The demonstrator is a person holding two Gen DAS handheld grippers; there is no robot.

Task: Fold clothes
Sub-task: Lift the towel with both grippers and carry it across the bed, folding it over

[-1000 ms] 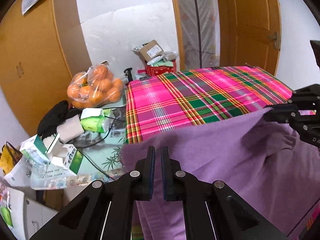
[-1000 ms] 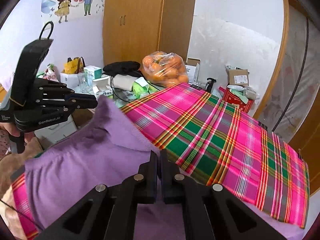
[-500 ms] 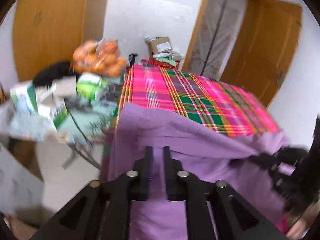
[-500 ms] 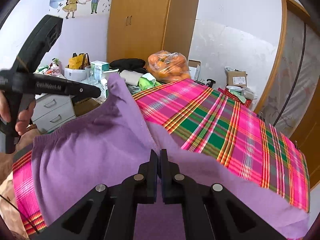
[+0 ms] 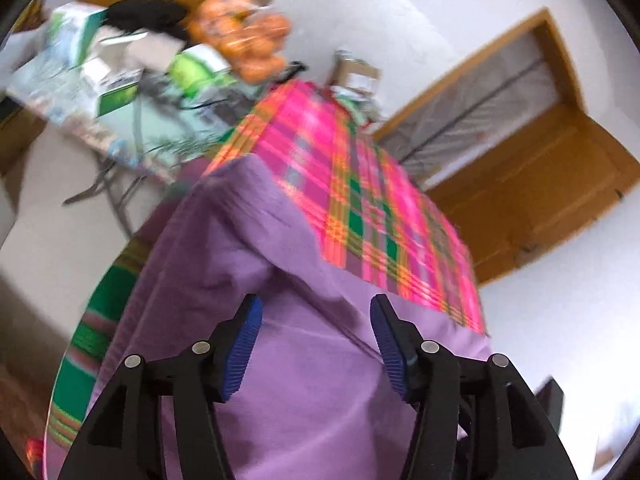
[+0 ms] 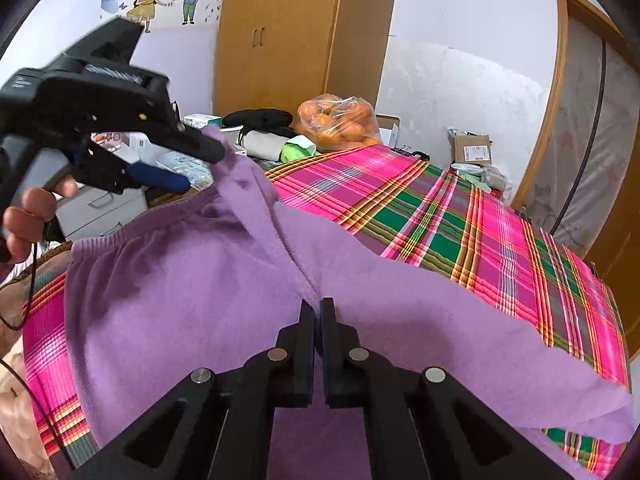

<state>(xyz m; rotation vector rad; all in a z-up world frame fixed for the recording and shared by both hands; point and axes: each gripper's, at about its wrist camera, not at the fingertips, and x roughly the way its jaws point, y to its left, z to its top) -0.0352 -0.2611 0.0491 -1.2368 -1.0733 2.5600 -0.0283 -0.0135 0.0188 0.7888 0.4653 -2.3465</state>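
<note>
Left wrist view: my left tool [image 5: 316,340] has sprung apart since a second ago, releasing the purple garment [image 6: 224,288] on the plaid bench [image 6: 460,216]; right tool [image 6: 319,344] stays pinched on its fold; motion blur smears the clutter behind the bench.

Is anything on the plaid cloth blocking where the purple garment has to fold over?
Nothing visible: the pink-and-green plaid tablecloth beyond the purple fleece garment lies bare; the bag of oranges sits past its far edge.
</note>
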